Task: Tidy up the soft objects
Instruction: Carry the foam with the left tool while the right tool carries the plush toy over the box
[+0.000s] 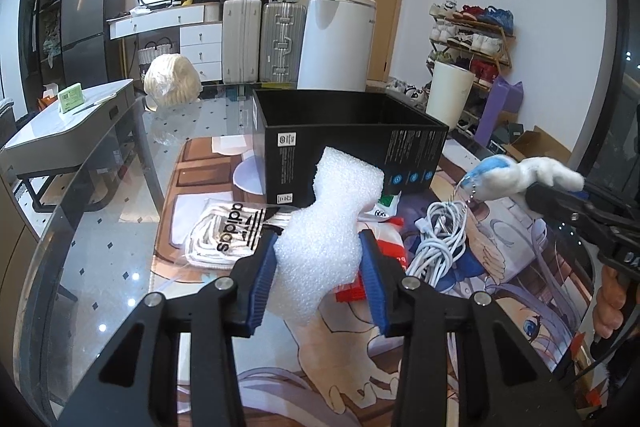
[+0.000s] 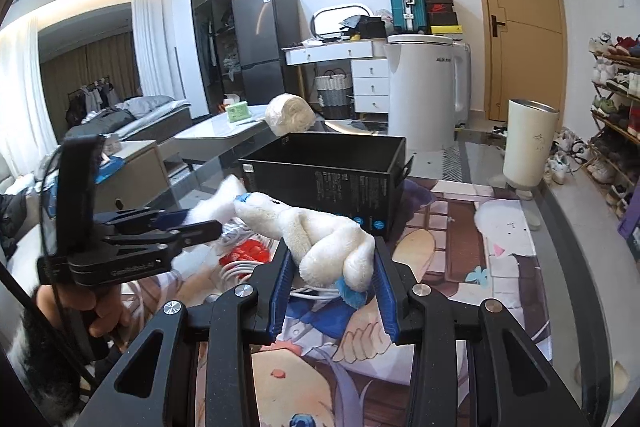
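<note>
A black open-topped box (image 1: 352,143) stands mid-tabletop on the printed mat (image 1: 520,291) that covers the glass table (image 1: 100,267), directly ahead of both grippers. In front of the box lie a clear bag of white laces (image 1: 228,231) toward the left edge, a red packet (image 1: 384,251), and a coiled white cable (image 1: 440,235); a cream tumbler (image 2: 528,147) stands near the far right corner and a wrapped cream bundle (image 1: 172,81) near the far left corner. The white foam piece (image 1: 332,227) is bumpy, waisted in the middle, and raised above the clutter just short of the box. The left gripper (image 1: 320,259) is clamped on its lower half, blue pads pressing both sides. The plush toy (image 2: 320,239) is white and fuzzy with blue patches and a small bead chain, held in the air near the box's right front corner. The right gripper (image 2: 332,267) squeezes its limbs between the pads.
</note>
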`<move>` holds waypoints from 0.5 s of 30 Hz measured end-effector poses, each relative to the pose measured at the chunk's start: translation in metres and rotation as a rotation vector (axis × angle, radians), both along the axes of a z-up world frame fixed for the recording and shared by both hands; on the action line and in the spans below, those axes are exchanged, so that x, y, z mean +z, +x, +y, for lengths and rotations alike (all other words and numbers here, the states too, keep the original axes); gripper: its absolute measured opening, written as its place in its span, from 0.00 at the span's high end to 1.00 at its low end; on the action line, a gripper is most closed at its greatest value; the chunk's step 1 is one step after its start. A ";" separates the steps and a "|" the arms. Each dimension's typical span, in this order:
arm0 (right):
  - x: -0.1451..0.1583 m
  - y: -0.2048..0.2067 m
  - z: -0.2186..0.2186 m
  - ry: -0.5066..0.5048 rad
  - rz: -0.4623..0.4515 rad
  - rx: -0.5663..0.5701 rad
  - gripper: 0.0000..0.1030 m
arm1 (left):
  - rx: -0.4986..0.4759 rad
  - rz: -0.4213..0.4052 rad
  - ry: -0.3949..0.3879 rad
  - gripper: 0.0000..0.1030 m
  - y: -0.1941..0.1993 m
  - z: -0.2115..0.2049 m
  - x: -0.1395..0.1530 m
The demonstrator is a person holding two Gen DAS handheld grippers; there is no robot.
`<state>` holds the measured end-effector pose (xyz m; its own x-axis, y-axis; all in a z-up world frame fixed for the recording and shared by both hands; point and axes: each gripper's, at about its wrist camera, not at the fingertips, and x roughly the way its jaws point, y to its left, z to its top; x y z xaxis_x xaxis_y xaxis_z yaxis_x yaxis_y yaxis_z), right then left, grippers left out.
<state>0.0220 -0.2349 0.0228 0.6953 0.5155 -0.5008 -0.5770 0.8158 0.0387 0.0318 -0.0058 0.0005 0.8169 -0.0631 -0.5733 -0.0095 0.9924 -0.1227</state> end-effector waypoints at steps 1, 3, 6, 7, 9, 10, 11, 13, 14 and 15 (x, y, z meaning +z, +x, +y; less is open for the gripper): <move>0.000 0.001 0.002 -0.019 -0.003 -0.019 0.64 | 0.002 -0.005 -0.004 0.62 -0.001 0.001 0.001; 0.000 0.004 0.003 -0.038 -0.012 -0.050 0.64 | 0.007 -0.008 -0.005 0.62 -0.001 0.002 0.003; 0.002 0.008 0.003 -0.031 -0.008 -0.076 0.64 | 0.018 -0.023 -0.018 0.62 -0.002 0.005 0.007; 0.004 0.010 0.003 -0.027 -0.010 -0.083 0.64 | 0.020 -0.033 -0.025 0.62 -0.002 0.006 0.010; 0.007 0.012 0.003 -0.018 -0.015 -0.091 0.64 | 0.021 -0.048 -0.026 0.62 -0.003 0.006 0.015; 0.009 0.013 0.003 -0.014 -0.021 -0.096 0.64 | 0.022 -0.057 -0.021 0.62 -0.003 0.006 0.017; 0.011 0.013 0.004 -0.012 -0.026 -0.099 0.64 | 0.022 -0.067 -0.013 0.62 -0.003 0.004 0.021; 0.015 0.015 0.007 -0.011 -0.040 -0.103 0.64 | 0.018 -0.077 -0.011 0.62 0.000 0.003 0.025; 0.018 0.016 0.009 -0.012 -0.050 -0.106 0.64 | 0.014 -0.084 -0.017 0.62 0.002 0.003 0.027; 0.020 0.016 0.011 -0.014 -0.058 -0.107 0.64 | 0.010 -0.089 -0.020 0.62 0.004 0.002 0.029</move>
<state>0.0380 -0.2243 0.0427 0.7743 0.4297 -0.4645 -0.4873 0.8732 -0.0044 0.0353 -0.0035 0.0291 0.8654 -0.0656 -0.4968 -0.0074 0.9896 -0.1435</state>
